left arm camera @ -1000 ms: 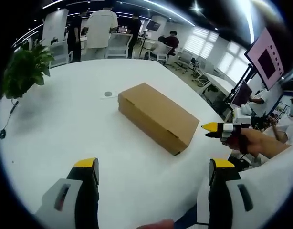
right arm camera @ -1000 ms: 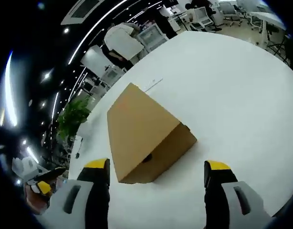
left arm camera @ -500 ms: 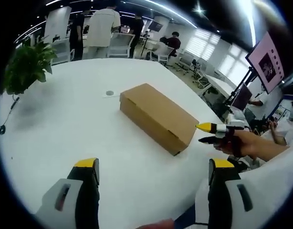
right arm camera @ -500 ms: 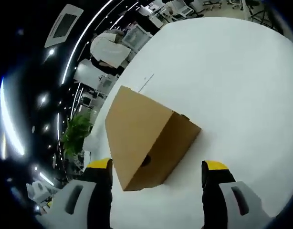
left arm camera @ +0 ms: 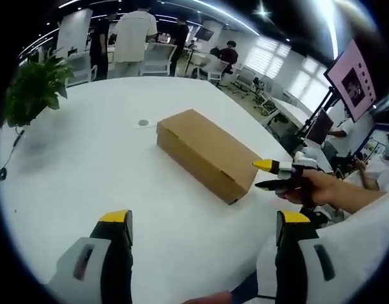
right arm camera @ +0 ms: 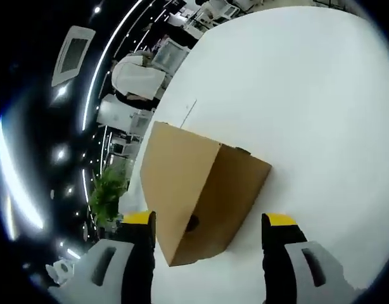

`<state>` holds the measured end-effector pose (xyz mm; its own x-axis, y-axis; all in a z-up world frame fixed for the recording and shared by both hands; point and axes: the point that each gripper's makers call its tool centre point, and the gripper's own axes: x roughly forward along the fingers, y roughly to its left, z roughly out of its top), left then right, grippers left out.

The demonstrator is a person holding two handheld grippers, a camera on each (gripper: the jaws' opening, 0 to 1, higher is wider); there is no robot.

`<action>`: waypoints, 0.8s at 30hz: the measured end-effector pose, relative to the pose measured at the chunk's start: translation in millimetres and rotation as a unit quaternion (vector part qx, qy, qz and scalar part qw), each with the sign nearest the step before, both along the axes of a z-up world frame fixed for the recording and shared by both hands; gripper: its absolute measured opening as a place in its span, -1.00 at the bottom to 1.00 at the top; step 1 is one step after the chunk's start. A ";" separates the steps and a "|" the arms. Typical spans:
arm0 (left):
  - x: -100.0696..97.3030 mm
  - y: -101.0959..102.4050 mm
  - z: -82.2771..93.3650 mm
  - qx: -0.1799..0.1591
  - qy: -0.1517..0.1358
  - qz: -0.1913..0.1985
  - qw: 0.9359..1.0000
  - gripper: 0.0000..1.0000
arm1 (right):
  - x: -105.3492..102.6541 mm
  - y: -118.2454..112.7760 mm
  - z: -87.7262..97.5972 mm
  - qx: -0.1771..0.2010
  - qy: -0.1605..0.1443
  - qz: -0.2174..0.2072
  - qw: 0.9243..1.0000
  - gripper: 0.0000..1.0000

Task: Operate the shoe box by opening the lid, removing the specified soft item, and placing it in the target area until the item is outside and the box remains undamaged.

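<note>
A closed brown cardboard shoe box [left arm camera: 207,153] lies on the white table [left arm camera: 87,164]. My left gripper [left arm camera: 204,223] stands open over the table, a way short of the box. From the right side of the left gripper view comes my right gripper [left arm camera: 264,175], held by a hand, with its yellow tips close to the box's near end. In the right gripper view the box [right arm camera: 194,190] fills the middle, its end face with a round finger hole turned toward me. My right gripper [right arm camera: 208,221] is open, its jaws standing either side of that end, apart from it.
A potted green plant [left arm camera: 31,88] stands at the table's far left, with a small round disc [left arm camera: 142,123] near the box. People and office chairs [left arm camera: 158,58] are beyond the table. A monitor on a stand [left arm camera: 353,82] is at the right.
My right gripper has moved closer to the box's end and rolled. The box has not moved on the table.
</note>
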<state>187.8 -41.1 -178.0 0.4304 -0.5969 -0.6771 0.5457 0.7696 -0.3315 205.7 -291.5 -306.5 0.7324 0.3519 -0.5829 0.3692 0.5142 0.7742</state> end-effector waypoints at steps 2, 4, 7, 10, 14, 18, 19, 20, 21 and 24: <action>0.4 1.0 0.1 0.000 -0.001 0.001 1.000 0.91 | 1.2 -0.4 -1.3 0.004 0.001 -0.007 1.000 0.36; 1.0 1.8 -0.3 0.001 -0.001 0.001 1.000 0.91 | 3.1 -2.1 -5.5 0.010 0.003 -0.013 1.000 0.32; 1.6 3.1 -0.2 0.001 -0.001 0.002 1.000 0.91 | 6.0 -3.7 -4.9 0.021 0.000 -0.030 0.999 0.28; 1.4 3.5 -0.3 0.001 -0.001 0.002 1.000 0.91 | 8.3 -5.7 -7.4 0.025 0.000 -0.034 0.999 0.22; 1.2 3.6 -0.9 0.003 -0.001 0.002 1.000 0.90 | 10.1 -8.4 -11.0 0.028 0.001 -0.043 0.999 0.07; 0.2 1.7 -1.9 0.004 0.001 -0.002 1.000 0.89 | 11.7 -8.7 -13.5 0.039 0.000 -0.051 0.998 0.03; 0.2 0.7 -1.3 0.005 -0.001 -0.004 1.000 0.89 | 11.6 -8.6 -13.5 0.038 0.000 -0.052 0.998 0.03; 0.4 0.2 -1.0 0.005 -0.001 -0.004 1.000 0.89 | 12.0 -8.6 -13.3 0.038 -0.002 -0.052 0.998 0.03; 0.4 -0.5 -0.6 0.003 -0.001 -0.004 1.000 0.88 | 12.5 -8.9 -13.6 0.038 -0.003 -0.052 0.998 0.03; 0.0 -2.1 -0.4 0.001 -0.002 -0.005 1.000 0.88 | 13.8 -8.8 -13.7 0.041 -0.006 -0.054 0.998 0.00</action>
